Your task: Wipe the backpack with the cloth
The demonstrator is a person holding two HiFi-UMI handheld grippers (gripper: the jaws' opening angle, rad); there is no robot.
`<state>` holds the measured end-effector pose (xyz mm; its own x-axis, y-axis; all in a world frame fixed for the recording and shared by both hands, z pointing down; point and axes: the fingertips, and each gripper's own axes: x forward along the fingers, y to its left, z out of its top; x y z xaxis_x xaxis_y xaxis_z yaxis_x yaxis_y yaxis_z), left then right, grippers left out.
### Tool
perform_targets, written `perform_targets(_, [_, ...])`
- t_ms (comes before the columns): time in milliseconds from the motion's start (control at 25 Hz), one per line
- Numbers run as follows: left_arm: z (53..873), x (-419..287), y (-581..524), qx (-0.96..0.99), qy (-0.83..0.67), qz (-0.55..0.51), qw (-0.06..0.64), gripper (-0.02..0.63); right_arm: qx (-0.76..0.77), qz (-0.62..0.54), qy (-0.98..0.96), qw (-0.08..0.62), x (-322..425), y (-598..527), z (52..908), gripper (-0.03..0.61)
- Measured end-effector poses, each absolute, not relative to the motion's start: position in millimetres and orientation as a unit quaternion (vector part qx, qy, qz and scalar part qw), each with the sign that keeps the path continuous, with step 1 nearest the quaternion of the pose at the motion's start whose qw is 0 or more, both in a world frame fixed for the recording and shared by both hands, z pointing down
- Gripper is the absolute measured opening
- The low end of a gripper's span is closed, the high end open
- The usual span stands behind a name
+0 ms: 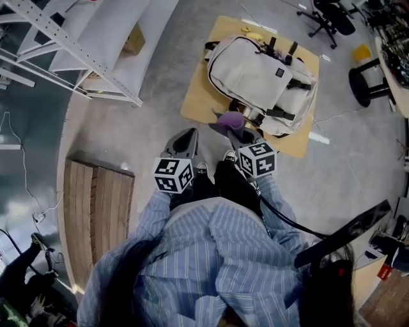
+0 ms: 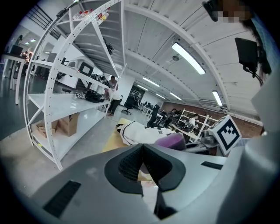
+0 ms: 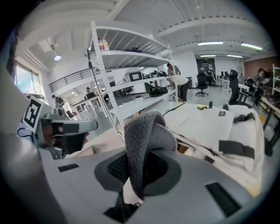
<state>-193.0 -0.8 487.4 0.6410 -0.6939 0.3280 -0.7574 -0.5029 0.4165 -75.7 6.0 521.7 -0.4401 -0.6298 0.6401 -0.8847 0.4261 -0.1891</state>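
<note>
A cream backpack [image 1: 259, 80] with black straps lies flat on a low wooden board [image 1: 198, 96] on the floor, ahead of me. My right gripper [image 1: 235, 133] is shut on a folded purple-grey cloth [image 1: 231, 119], held at the backpack's near edge; in the right gripper view the cloth [image 3: 144, 140] stands up between the jaws, with the backpack [image 3: 210, 127] just beyond. My left gripper [image 1: 186, 139] hangs beside it to the left, over bare floor, shut with nothing in it [image 2: 142, 159]. From the left gripper view the backpack [image 2: 140, 132] lies further off.
A white metal shelf rack [image 1: 77, 45] stands at the left, a cardboard box [image 1: 134, 39] under it. A wooden slatted pallet [image 1: 96, 217] lies at my left. A black stool [image 1: 367, 80] and office chair [image 1: 329, 19] stand at the right. A cable [image 1: 339, 115] runs across the floor.
</note>
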Motion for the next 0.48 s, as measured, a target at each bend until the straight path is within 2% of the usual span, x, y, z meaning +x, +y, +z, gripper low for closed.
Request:
perform_targets(240, [496.1, -203.0, -3.6, 0.840, -0.452, 0.065, 0.292, 0.005, 0.443, 0.200, -0.828, 0.279, -106.4, -83.6, 535.6, 0.041])
perform_targets(480, [506.1, -210.6, -2.0, 0.816, -0.485, 0.085, 0.303, 0.005, 0.455, 0.198, -0.818, 0.290, -119.6, -162.5, 560.3, 0.041])
